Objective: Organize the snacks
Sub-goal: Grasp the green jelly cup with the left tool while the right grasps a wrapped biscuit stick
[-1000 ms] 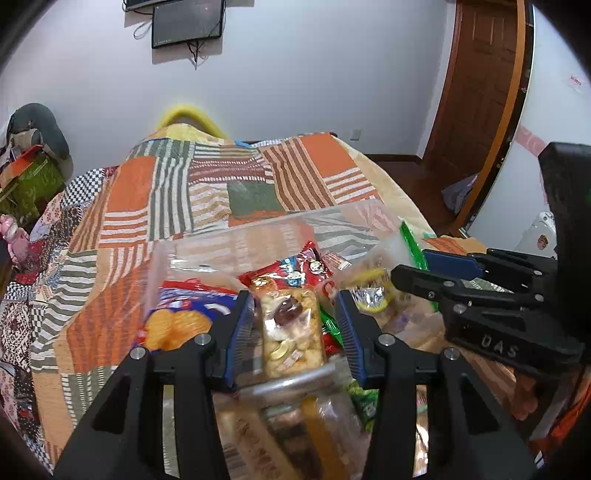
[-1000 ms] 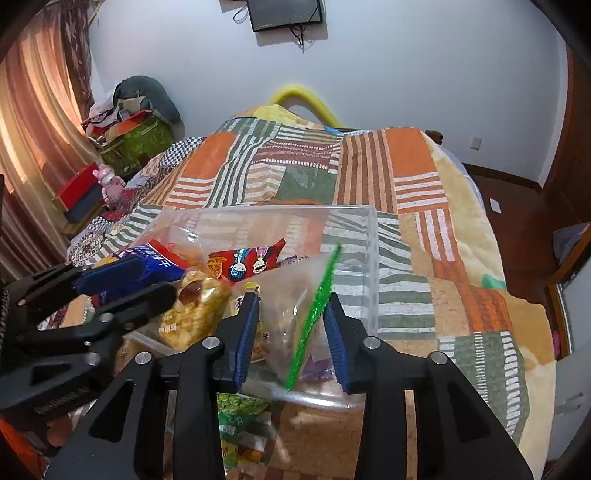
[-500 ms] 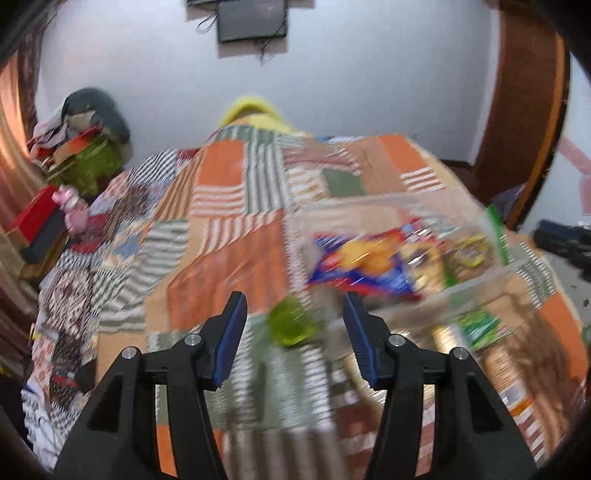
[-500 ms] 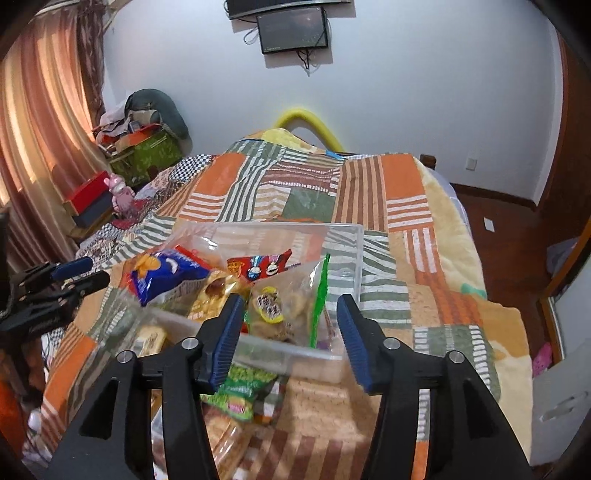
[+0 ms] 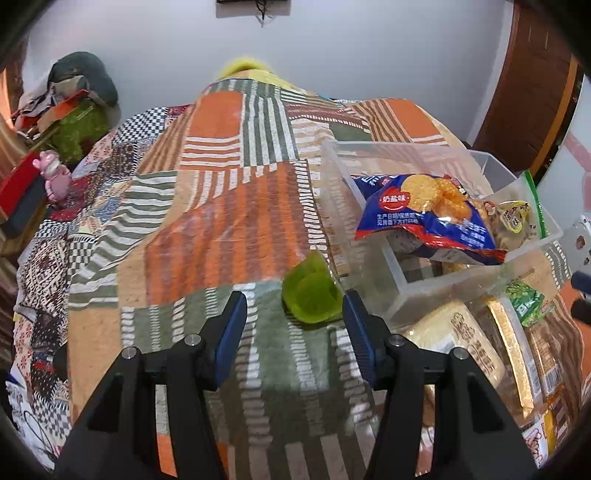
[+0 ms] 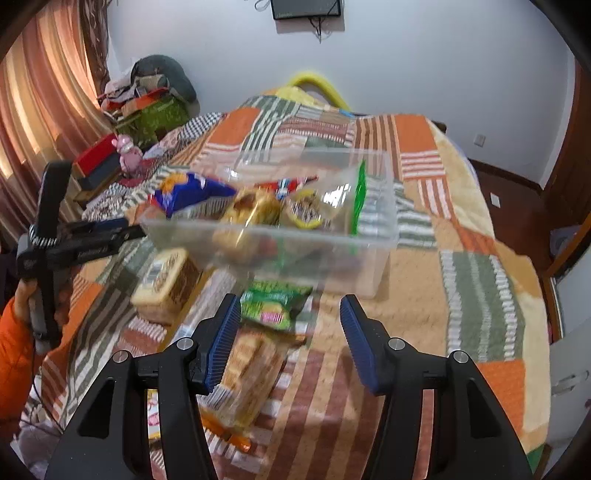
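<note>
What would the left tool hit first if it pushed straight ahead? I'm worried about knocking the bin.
Probably the green snack piece lying on the quilt, just beyond the open left tool. The clear bin sits to its right, though depth is uncertain.

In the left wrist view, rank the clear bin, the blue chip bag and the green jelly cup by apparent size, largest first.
1. Clear bin
2. Blue chip bag
3. Green jelly cup

The cup lies nearest the camera, just ahead of the open left tool, so it looks bigger than it really is.

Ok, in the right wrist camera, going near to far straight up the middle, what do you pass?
Right gripper, open → clear-wrapped biscuit pack → green snack packet → clear plastic bin holding snacks → patchwork bedspread → yellow headboard → wall-mounted screen.
</note>
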`<state>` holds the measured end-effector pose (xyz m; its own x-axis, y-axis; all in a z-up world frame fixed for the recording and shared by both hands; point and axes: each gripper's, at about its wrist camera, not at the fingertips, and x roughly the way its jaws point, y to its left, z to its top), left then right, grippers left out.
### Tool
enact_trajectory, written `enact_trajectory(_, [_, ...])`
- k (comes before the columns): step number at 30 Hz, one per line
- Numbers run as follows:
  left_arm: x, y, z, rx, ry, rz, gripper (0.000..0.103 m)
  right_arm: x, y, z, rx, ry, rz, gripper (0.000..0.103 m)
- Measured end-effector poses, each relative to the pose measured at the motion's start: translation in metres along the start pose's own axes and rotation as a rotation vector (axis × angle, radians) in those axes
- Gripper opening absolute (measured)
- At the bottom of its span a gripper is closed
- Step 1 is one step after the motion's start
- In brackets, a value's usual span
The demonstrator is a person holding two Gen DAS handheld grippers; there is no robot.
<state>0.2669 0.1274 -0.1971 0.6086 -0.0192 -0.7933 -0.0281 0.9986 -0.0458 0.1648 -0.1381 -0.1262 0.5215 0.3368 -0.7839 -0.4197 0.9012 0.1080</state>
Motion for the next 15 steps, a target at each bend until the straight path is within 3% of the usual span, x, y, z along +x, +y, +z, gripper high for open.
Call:
enact_trajectory(10, [0.011,0.007,0.013,-0.079,-0.025,-0.072,0.055,0.010,0.002,-0.007,0.028,0.040,0.013,0.053])
enact_trajectory(15, [0.021,0.009,0.012,-0.067,-0.013,-0.038,0.055,0.014,-0.001,-0.011,0.046,0.058,0.021,0.053])
